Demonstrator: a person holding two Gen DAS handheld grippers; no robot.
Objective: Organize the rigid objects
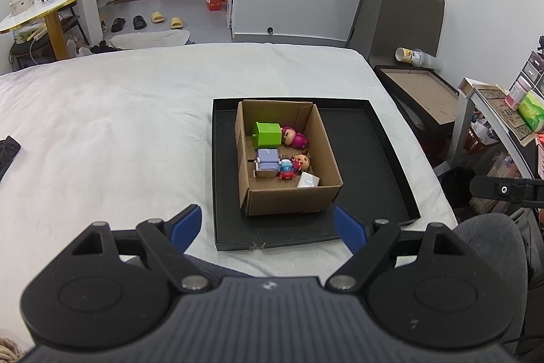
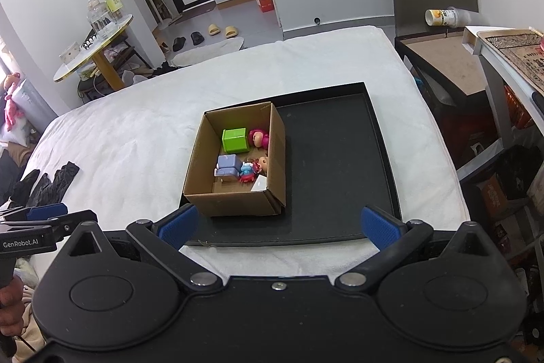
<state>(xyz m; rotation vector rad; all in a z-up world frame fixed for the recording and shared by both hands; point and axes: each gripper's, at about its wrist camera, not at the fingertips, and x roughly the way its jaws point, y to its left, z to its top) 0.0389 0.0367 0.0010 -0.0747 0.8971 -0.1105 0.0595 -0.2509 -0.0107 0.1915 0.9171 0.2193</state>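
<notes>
From the left wrist view, the left gripper [image 1: 268, 228] hangs empty, its jaws wide apart, just short of the near edge of the black tray [image 1: 374, 159] on the bed [image 1: 102, 125]. Straight ahead of the jaws, one cardboard box [image 1: 289, 198] stands in the tray's left part. It holds six things: one green block [image 1: 267, 135], one pink figure [image 1: 294, 136], one pale blue toy [image 1: 267, 162], one small red-and-blue figure [image 1: 286, 170], one brown-headed figure [image 1: 302, 161] and one white piece [image 1: 308, 181].

From the right wrist view, the right gripper [image 2: 277, 225] is likewise empty, jaws spread, with the box ahead and a little left. The tray floor ahead and right of the jaws is bare, and no toy lies loose on the bed, so the sorting looks finished or nearly so.
</notes>
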